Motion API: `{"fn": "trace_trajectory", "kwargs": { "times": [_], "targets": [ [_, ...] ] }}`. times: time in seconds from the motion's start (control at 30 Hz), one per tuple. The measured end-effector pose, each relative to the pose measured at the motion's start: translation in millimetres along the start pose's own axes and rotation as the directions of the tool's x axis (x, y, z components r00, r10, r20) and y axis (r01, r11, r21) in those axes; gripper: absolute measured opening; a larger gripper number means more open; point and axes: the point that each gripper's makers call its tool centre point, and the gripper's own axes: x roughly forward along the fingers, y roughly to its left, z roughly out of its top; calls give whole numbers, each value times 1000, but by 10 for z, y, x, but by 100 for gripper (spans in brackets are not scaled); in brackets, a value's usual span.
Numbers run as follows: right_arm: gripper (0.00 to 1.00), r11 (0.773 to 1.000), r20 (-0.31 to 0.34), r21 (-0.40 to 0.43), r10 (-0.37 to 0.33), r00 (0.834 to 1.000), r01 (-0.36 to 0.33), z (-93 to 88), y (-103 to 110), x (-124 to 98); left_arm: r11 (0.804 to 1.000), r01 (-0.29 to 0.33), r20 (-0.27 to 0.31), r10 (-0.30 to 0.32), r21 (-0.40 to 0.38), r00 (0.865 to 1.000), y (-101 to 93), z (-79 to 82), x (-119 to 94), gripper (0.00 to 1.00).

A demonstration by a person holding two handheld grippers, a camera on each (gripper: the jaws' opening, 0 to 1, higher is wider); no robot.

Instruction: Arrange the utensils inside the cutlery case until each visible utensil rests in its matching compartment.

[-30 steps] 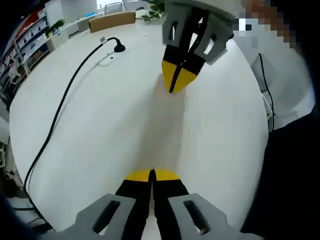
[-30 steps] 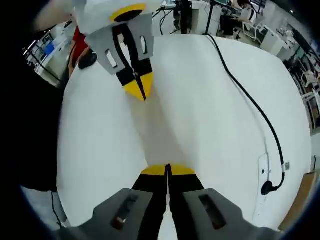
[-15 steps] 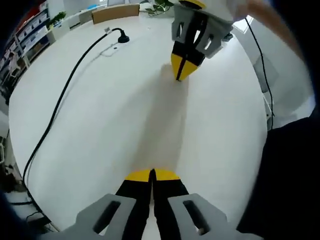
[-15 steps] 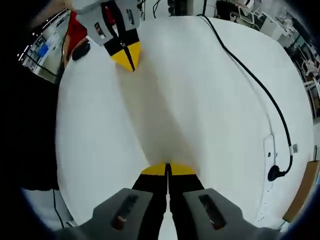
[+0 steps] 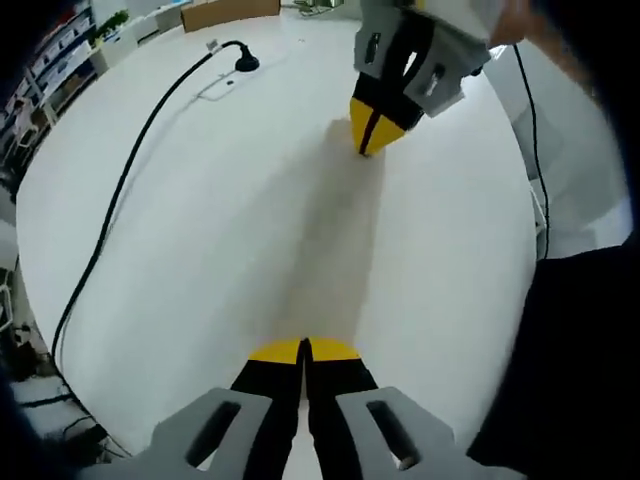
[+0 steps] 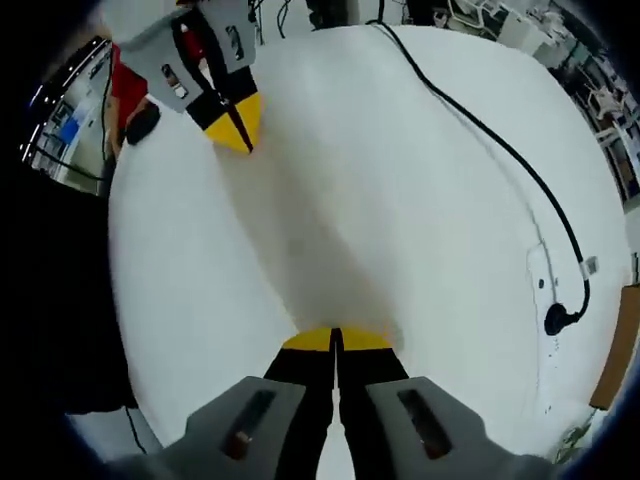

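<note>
My left gripper (image 5: 304,346) is shut with nothing in it, its yellow tips pressed together above a bare white table (image 5: 230,230). Facing it across the table in the left gripper view is my right gripper (image 5: 367,143), also shut and holding nothing. In the right gripper view my right gripper (image 6: 335,336) has its yellow tips closed low over the table (image 6: 400,200), and the left gripper (image 6: 238,140) points in from the upper left, shut. I see neither utensils nor a cutlery case.
A black cable (image 5: 120,200) runs along the table's left side to a round plug (image 5: 245,64); the same cable (image 6: 500,160) crosses the right gripper view. A brown box (image 5: 230,12) stands at the far edge. A person's dark clothing (image 5: 580,360) borders the table.
Both cameras have drawn back and apart, so each opposite gripper sits a little farther off and higher in its view. Both grippers stay shut.
</note>
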Motion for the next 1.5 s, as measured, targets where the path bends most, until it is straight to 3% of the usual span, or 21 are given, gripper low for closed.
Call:
{"fn": "trace_trajectory", "kwargs": {
  "times": [0.03,0.1,0.13,0.17,0.23,0.27,0.37,0.4,0.57,0.63,0.77,0.97,1.07,1.3,1.5],
  "targets": [
    [0,1000,12,-11,3,1000,-3,-19,-34,-21,1000,20,4,-20,-2,1000,-35,-30,-10,0],
    [0,999,18,26,24,1000,-25,-47,-52,-58,986,102,-7,-104,-130,995,-161,-127,0,0],
    [0,998,26,54,10,1000,-11,-36,-83,-63,984,91,-14,-94,-151,995,-133,-151,21,0],
    [0,999,29,40,10,1000,-11,-28,-87,-58,990,79,-17,-82,-115,997,-100,-162,33,0],
    [0,999,30,34,15,999,-16,-24,-62,-42,986,88,-14,-91,-139,996,-107,-118,96,0],
    [0,1000,-17,-7,7,1000,-8,-81,-59,11,987,88,-16,-91,-133,996,-108,-113,67,0],
    [0,1000,-36,-2,-15,999,15,-93,-38,58,994,69,-30,-71,-80,997,-125,-111,58,0],
    [0,999,-42,35,-14,999,15,-89,-24,63,995,65,-32,-68,-75,997,-125,-110,59,0],
    [0,999,-79,-23,-25,997,23,-82,-27,73,994,48,-38,-52,-95,998,-109,-111,67,0],
    [0,998,-99,-52,-34,995,29,-82,-24,75,999,29,-56,-30,-15,998,-98,-108,62,0],
    [0,996,-117,-79,-52,992,43,-84,-24,75,999,17,-89,-21,-51,996,-102,-101,63,0],
    [0,997,-76,-50,-54,996,50,-97,-28,59,999,-23,-133,26,27,991,-122,-106,59,0],
    [0,995,-65,-70,-74,995,69,-87,-17,66,999,-29,-146,31,15,989,-113,-102,61,0],
    [0,997,-72,-39,-70,995,67,-82,-33,69,999,-32,-152,34,13,988,-113,-118,48,0],
    [0,998,-39,-35,-60,997,59,-83,-39,63,997,-31,-140,40,64,989,-109,-111,55,0]
  ]
}}
